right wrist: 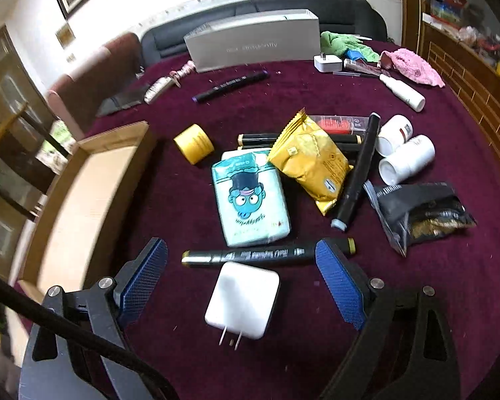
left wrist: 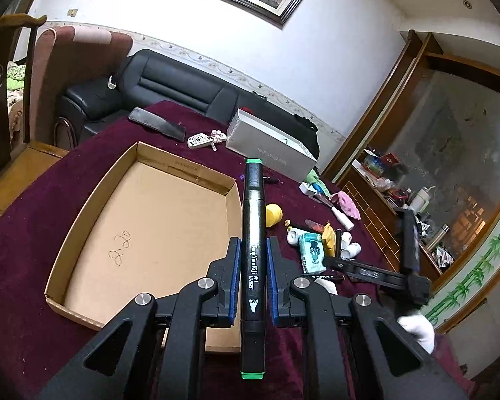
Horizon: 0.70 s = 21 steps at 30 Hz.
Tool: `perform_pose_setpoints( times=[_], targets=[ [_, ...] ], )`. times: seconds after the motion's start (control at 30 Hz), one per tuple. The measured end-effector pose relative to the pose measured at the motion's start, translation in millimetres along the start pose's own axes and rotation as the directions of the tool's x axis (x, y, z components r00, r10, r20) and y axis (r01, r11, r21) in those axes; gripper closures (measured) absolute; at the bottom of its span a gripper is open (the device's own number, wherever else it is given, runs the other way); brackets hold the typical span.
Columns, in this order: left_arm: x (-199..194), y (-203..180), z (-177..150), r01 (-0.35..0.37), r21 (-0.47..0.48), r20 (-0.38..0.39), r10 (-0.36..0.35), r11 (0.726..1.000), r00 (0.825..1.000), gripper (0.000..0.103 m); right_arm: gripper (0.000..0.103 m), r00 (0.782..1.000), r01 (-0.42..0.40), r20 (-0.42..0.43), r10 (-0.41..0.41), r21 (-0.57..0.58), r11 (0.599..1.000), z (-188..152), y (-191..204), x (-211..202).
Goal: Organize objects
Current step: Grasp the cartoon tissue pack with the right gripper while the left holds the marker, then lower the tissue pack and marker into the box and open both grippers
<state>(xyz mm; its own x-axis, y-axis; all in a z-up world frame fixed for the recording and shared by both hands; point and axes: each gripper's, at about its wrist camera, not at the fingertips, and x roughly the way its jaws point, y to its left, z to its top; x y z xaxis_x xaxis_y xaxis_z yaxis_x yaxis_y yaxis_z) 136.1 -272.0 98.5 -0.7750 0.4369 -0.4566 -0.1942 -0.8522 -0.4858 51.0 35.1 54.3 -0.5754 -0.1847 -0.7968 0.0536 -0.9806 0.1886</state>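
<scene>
- The left gripper (left wrist: 253, 273) pinches a black marker with green ends (left wrist: 253, 233). The marker hides part of the cardboard box (left wrist: 143, 226) wall.
- The right gripper (right wrist: 241, 266) is spread wide and holds nothing. Under it lie a yellow-tipped marker (right wrist: 250, 255) and a white charger (right wrist: 243, 300).
- The box looks blurry in the right view.

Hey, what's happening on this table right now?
A person is tidying clutter with two handheld grippers. The left gripper is shut on a green-capped marker, held above the cardboard tray. The right gripper is open over the pile, with a yellow-capped marker and a white charger lying beneath it.
</scene>
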Motion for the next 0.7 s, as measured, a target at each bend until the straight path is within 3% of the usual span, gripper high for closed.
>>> perform_pose_setpoints(
  times=[0.1,0.23,0.3,0.37,0.4,0.57,0.7],
  targets=[
    [6,4,-1,0.008,0.001,-0.009,-0.008,1.000,1.000,0.091,0.011,0.996,0.085,0.007,-0.085,-0.025,0.996,7,6,10],
    [11,8,-3,0.018,-0.021,-0.014,-0.018,1.000,1.000,0.091,0.012,0.992,0.125,-0.019,-0.126,-0.051,0.991,27,12,34],
    [13,10,-4,0.015,-0.024,-0.019,-0.016,1.000,1.000,0.091,0.017,0.985,0.165,-0.038,-0.167,-0.066,0.984,31,14,49],
    [14,12,-6,0.012,-0.030,-0.026,-0.013,0.999,1.000,0.091,0.054,0.981,0.181,-0.065,-0.185,-0.063,0.982,33,10,60],
    [14,12,-6,0.009,-0.032,-0.029,-0.010,0.999,1.000,0.091,0.055,0.983,0.160,-0.089,-0.163,-0.040,0.986,33,6,64],
    [12,12,-7,-0.005,-0.039,-0.029,0.004,0.999,1.000,0.091,0.057,0.998,0.038,-0.051,-0.034,0.096,0.995,25,-15,37],
    [5,4,-3,-0.013,-0.021,-0.014,0.013,1.000,1.000,0.091,0.057,0.998,-0.059,-0.015,0.061,0.099,0.993,23,-7,3]
  ],
)
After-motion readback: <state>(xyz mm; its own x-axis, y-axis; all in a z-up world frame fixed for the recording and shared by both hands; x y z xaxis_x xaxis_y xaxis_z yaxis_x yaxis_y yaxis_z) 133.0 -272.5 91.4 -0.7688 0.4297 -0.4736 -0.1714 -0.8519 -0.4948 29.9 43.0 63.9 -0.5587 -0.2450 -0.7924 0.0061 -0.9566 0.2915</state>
